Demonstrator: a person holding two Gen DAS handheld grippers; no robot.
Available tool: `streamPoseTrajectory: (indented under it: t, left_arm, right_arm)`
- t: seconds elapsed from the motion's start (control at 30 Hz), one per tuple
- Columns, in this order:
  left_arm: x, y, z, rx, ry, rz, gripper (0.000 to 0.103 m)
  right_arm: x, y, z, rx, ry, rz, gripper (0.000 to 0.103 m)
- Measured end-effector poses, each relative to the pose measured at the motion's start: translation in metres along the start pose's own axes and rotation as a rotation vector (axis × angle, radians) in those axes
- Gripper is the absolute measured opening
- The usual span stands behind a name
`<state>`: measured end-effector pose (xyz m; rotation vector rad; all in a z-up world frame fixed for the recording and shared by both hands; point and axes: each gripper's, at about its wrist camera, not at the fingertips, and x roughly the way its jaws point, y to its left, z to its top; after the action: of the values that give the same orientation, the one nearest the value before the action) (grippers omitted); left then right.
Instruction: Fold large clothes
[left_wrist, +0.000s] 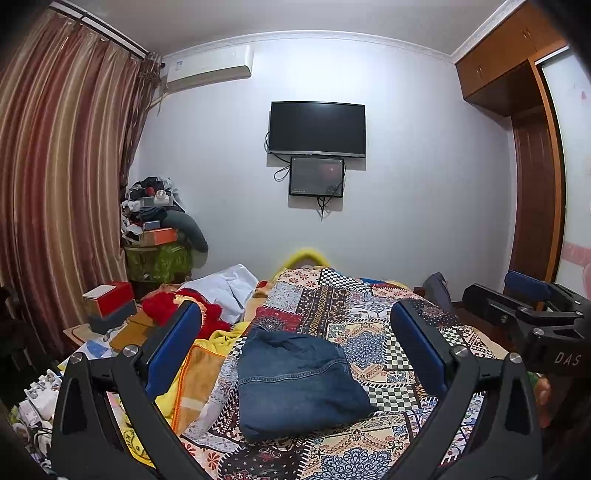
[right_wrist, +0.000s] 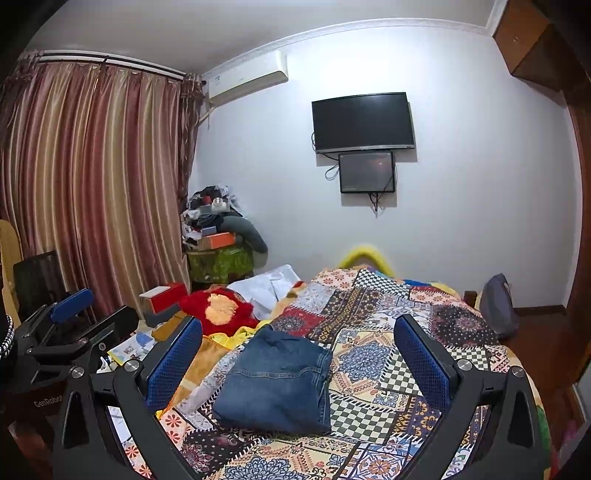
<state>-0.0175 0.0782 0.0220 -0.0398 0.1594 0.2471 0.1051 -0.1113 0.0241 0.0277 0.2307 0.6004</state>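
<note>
A bed (left_wrist: 388, 325) covered by a patchwork quilt (right_wrist: 373, 369) fills the lower half of both views, and striped curtains (left_wrist: 55, 184) are seen at the left of the frame. A dark television (left_wrist: 317, 127) is mounted on the white wall at upper centre, with a smaller screen (left_wrist: 316, 176) just beneath it.

The left tool (left_wrist: 295, 354) is held level above the near end of the bed, aimed toward the far wall, its blue-padded fingers spread wide with nothing between them. The right tool (right_wrist: 297, 358) is posed the same way just beside it, likewise spread wide and empty; its side is seen at the right edge of the left wrist view.

The folded jeans (left_wrist: 299, 384) are found on the quilt in the lower centre of each frame, framed between the fingers but untouched. The compact blue denim bundle is roughly rectangular, with its long axis running away from the cameras toward the far wall. Stitched seams are visible on top, and the near edge is thick and rounded.
</note>
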Motion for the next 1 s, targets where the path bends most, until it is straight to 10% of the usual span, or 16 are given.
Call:
streamPoseTrajectory:
  t: [1.0]
  left_arm:
    - [0.0038, 0.0007, 0.0027, -0.056, 0.014, -0.038, 0.103]
  right_arm:
    - [-0.0021, 0.0064, 0.0013, 0.002, -0.007, -0.010, 0.103]
